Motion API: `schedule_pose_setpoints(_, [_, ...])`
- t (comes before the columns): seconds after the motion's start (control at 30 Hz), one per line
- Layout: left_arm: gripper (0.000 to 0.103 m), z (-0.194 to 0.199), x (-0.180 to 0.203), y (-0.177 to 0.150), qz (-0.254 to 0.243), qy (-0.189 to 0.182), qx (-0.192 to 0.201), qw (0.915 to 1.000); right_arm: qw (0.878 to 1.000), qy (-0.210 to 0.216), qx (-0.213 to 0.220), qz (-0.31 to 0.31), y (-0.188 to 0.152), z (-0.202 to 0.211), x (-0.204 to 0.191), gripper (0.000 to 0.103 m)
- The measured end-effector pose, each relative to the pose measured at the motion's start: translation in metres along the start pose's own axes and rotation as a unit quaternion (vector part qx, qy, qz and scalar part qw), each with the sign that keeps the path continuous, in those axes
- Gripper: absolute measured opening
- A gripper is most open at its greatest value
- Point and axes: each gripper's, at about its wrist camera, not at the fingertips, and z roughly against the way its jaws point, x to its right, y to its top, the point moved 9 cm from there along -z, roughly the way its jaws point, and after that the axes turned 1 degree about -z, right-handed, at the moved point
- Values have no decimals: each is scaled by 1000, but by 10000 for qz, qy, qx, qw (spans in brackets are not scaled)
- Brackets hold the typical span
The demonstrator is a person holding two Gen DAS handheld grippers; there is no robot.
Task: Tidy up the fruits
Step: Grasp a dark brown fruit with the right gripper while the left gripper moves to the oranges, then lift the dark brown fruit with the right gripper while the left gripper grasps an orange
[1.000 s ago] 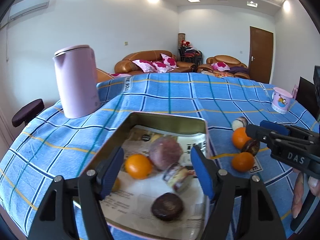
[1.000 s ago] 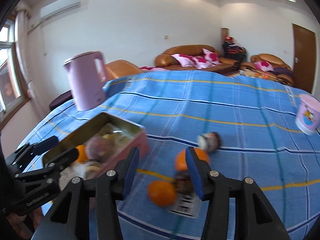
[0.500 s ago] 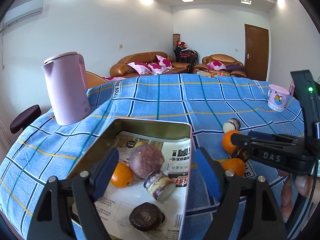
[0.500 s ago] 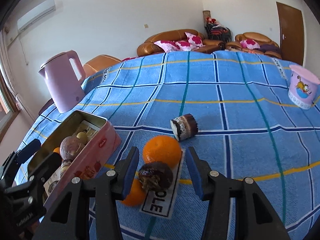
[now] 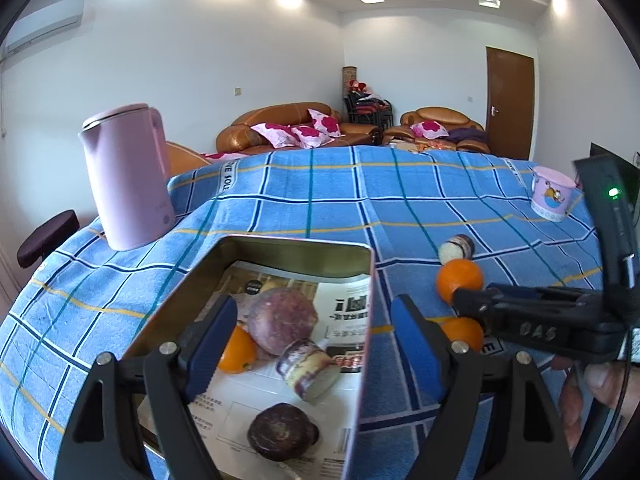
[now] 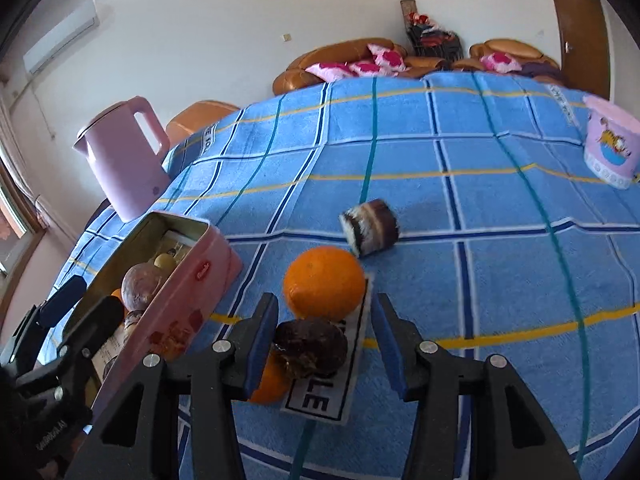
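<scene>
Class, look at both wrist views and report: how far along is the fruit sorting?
Done: the pink tin already holds an orange, a purple fruit, a dark wrinkled fruit and a cut piece.
In hand: nothing yet. The right claw is open around another dark fruit; the left claw is open over the tin.
Left on the cloth: that fruit, two oranges, another cut piece.
</scene>
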Motion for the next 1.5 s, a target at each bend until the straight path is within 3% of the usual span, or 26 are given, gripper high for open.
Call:
schedule_pose_setpoints(0.13, [82, 1, 4, 1, -6, -21, -1, 10000, 9999, 102, -39, 18, -3, 2, -2, 48])
schedule_pose_setpoints(0.17, [82, 1, 5, 1, -10, -35, -3, 10000, 9999, 146, -43, 24, -4, 2, -2, 43])
schedule_pose_setpoints(0.23, [82, 1, 10, 1, -46, -65, -5, 10000, 9999, 131, -9, 36, -5, 6, 1, 25])
schedule_pose_setpoints(0.3, [82, 1, 17, 0, -105, -114, -8, 9999, 9999, 139, 61, 37, -6, 12, 4, 24])
schedule_pose_setpoints(0.53, [82, 0, 36, 0, -290, -230, -19, 9993, 9997, 105, 81, 220, -10, 20, 4, 25])
schedule_pose_setpoints(0.8, [82, -4, 35, -1, -235, -207, -85, 9995, 9993, 39, -128, 352, -29, 23, 13, 40])
schedule_pose_setpoints(1.07, [82, -5, 50, -4, -363, -356, -135, 9986, 9994, -3, 15, 347, -30, 30, 21, 39])
schedule_pose_setpoints(1.3, [81, -14, 73, -6, -478, -658, -346, 9961, 9988, -321, 362, 59, -17, 43, 49, 39])
schedule_pose_setpoints(1.43, [66, -19, 87, -8, -588, -819, -516, 9936, 9987, -269, 404, -159, -15, 45, 61, 39])
schedule_pose_setpoints(1.5, [64, -23, 94, -11, -666, -862, -648, 9919, 9987, -248, 411, -168, -15, 46, 61, 39])
